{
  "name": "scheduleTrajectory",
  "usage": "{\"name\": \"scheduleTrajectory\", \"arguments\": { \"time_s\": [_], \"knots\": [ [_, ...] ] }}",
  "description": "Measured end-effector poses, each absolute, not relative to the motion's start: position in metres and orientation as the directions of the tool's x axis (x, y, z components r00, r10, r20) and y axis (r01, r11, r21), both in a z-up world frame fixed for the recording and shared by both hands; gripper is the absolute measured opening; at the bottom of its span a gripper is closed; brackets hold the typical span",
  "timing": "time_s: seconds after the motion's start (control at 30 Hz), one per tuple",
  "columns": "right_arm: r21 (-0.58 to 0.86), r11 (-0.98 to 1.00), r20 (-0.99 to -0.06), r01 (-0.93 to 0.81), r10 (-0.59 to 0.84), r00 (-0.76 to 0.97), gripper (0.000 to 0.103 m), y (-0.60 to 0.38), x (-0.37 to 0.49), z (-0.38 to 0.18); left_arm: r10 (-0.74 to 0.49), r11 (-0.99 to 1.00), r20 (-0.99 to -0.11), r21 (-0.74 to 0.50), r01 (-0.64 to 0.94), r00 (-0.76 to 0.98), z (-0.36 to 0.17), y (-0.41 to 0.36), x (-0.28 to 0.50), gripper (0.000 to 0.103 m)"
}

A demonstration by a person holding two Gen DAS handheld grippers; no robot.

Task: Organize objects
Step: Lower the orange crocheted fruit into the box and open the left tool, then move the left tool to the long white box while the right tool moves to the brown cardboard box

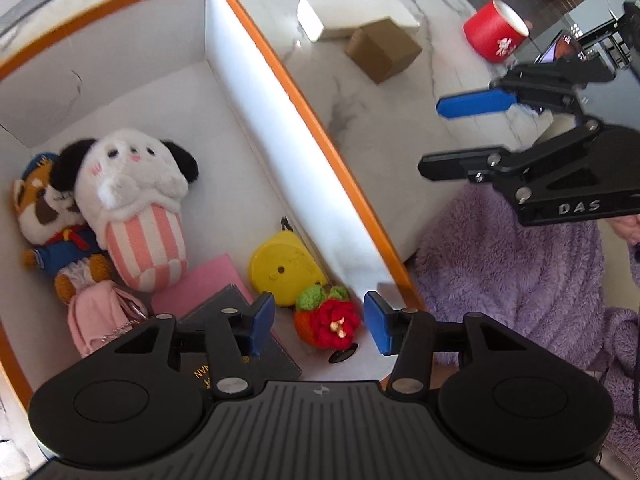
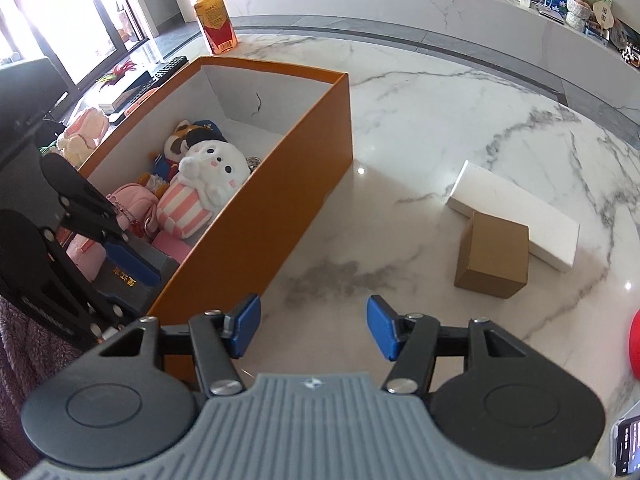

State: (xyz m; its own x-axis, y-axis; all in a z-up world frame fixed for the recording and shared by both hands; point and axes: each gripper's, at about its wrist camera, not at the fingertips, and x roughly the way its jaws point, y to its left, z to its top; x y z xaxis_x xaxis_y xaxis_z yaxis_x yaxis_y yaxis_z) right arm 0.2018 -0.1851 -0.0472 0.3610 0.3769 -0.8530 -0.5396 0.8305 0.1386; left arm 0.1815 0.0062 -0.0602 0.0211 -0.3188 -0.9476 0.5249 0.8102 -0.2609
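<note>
- Grippers: the left gripper (image 1: 320, 326) hangs inside the orange box (image 1: 312, 120) at the lower centre of its own view, jaws apart with nothing between them. The right gripper (image 2: 314, 330) hangs over bare marble at the lower centre of its view, jaws likewise apart and empty.
- Contents already boxed: white plush (image 1: 132, 200), sailor plush (image 1: 44, 220), yellow toy (image 1: 284, 270), knitted strawberry (image 1: 328, 320), dark booklet (image 1: 240, 344) and pink pouch (image 1: 100, 316), crowded into the lower part of the box in the left view.
- Items outstanding, as judged: brown carton (image 2: 494, 256) touching the white flat box (image 2: 516, 216) at right of the right view; red cup (image 1: 496, 32) at upper right of the left view, lying tilted on the marble floor (image 2: 440, 120).
- Risk one: the left gripper's fingers (image 1: 262, 322) sit just beside the strawberry and over the booklet; a careless lift could snag or drag either.
- Risk two: the carton looks broad against the right gripper's present opening; a narrow or off-centre pinch could push it along the smooth marble instead of seizing it.
- Risk three: carton and white box touch; grasping one may shift the other.
- Risk four: the two grippers work near the same box wall; crossing paths invites a knock against the rim.
- Risk five: the cup may roll if nudged.
</note>
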Motion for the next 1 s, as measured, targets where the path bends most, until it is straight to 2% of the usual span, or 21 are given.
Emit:
{"name": "scheduleTrajectory", "arguments": {
  "time_s": [0.07,0.2,0.47,0.83,1.0],
  "knots": [
    [0.137,0.84,-0.849,-0.524,0.372,0.374,0.064,-0.19,0.2,-0.048,-0.332,0.81,-0.941,-0.249,0.532,0.065,-0.049,0.002,0.184,0.052],
    [0.125,0.864,-0.845,-0.487,0.35,0.404,0.066,-0.201,0.198,-0.051,-0.325,0.805,-0.931,-0.179,0.565,0.168,-0.026,-0.016,0.193,0.035],
    [0.115,0.898,-0.837,-0.425,0.318,0.445,0.066,-0.229,0.199,-0.057,-0.382,0.782,-0.882,-0.151,0.604,0.274,-0.003,-0.057,0.201,0.035],
    [0.051,0.932,-0.83,-0.359,0.239,0.503,0.067,-0.261,0.22,-0.082,-0.417,0.794,-0.873,-0.213,0.57,0.253,-0.042,-0.118,0.245,0.039],
    [0.085,0.942,-0.816,-0.325,0.253,0.52,0.077,-0.269,0.244,-0.089,-0.378,0.745,-0.891,-0.131,0.654,0.252,-0.062,-0.141,0.26,0.038]
  ]
}}
